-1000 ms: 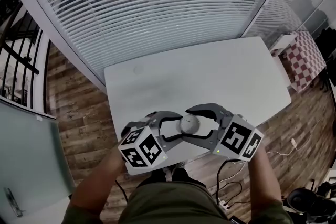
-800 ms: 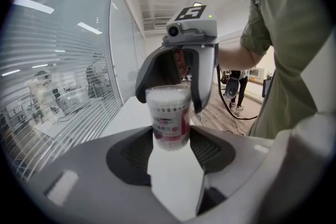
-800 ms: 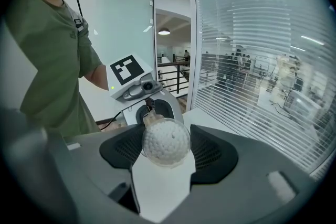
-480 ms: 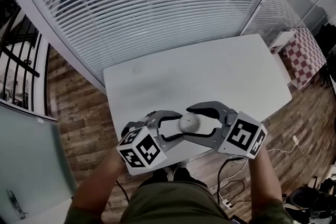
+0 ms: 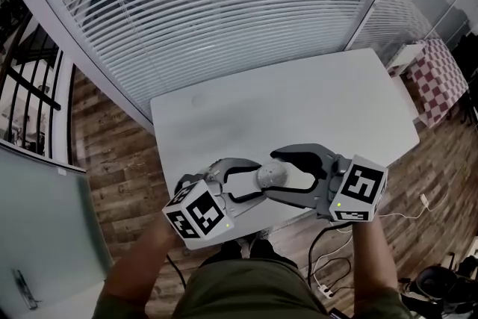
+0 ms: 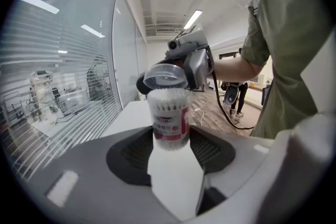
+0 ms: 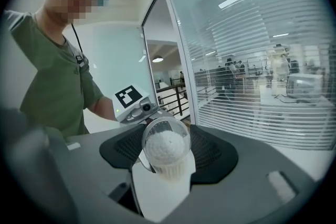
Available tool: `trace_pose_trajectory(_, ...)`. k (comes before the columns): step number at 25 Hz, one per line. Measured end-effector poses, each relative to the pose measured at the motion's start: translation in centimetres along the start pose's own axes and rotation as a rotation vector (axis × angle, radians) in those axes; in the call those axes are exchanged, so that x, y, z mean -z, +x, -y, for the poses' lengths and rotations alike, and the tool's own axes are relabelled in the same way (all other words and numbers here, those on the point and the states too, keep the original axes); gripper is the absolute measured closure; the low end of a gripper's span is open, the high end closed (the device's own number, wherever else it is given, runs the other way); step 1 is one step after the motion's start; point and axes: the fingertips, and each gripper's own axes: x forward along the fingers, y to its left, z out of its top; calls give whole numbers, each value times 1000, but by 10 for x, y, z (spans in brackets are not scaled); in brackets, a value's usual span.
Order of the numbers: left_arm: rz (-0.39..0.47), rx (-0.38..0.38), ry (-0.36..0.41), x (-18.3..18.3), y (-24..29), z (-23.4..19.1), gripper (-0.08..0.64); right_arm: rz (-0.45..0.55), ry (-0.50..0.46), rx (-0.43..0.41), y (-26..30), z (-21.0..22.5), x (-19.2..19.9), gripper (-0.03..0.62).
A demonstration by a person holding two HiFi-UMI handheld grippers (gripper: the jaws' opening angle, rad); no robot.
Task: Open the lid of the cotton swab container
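Container (image 6: 169, 118) — clear, red-labelled, swab-packed

A white desk (image 5: 299, 108) stands beside slatted blinds (image 5: 224, 4) on a wooden floor (image 5: 112, 153). A red-checked cloth (image 5: 441, 78) sits at right, and a white cable (image 5: 403, 211) trails over the floor.

The left forearm (image 5: 138, 261) and right forearm (image 5: 371, 254) reach out from the near side, the left gripper (image 5: 252, 181) and right gripper (image 5: 276, 175) meeting tip to tip, the left's jaws clamped on the swab container (image 6: 170, 118), the right's on its lid (image 7: 166, 144).
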Motion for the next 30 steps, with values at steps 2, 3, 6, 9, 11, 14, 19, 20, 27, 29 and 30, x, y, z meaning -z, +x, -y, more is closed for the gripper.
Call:
trace_pose_trajectory(2,13,-4,-1,-5,-2,-1,334,52,28,-10,-5,1,-7,321)
trace_pose_trajectory(3,17,-5,0,-7,-2,-2,334,74,39,-14,-8,2,-10,321)
trace_pose_trajectory(6,25,-4,-4,-13,-2,-2,334,131,71,-26,-15,4,-16,321)
trace_pose_trajectory(9,31,-1,-11,-16,-2,-3,334,189,112,-45,-21,7,-21,321)
trace_pose_trajectory(11,38,1,-16,-18,-1,-5,334,233,144,-61,-24,11,-23,321)
trace_pose_trajectory(14,56,4,-17,-23,0,-7,334,300,190,-84,-31,16,-27,321)
trace_pose_trajectory(19,82,-1,-23,-32,1,-7,334,397,253,-122,-41,21,-32,321)
trace_pose_trajectory(20,87,-4,-25,-34,2,-7,334,413,264,-128,-44,22,-33,321)
trace_pose_trajectory(27,108,-16,-36,-44,8,-6,334,531,346,-179,-62,28,-35,321)
trace_pose_trajectory(29,116,-20,-35,-47,9,-5,334,567,367,-196,-67,29,-36,321)
trace_pose_trajectory(30,121,-22,-35,-48,9,-5,334,585,378,-204,-69,29,-36,321)
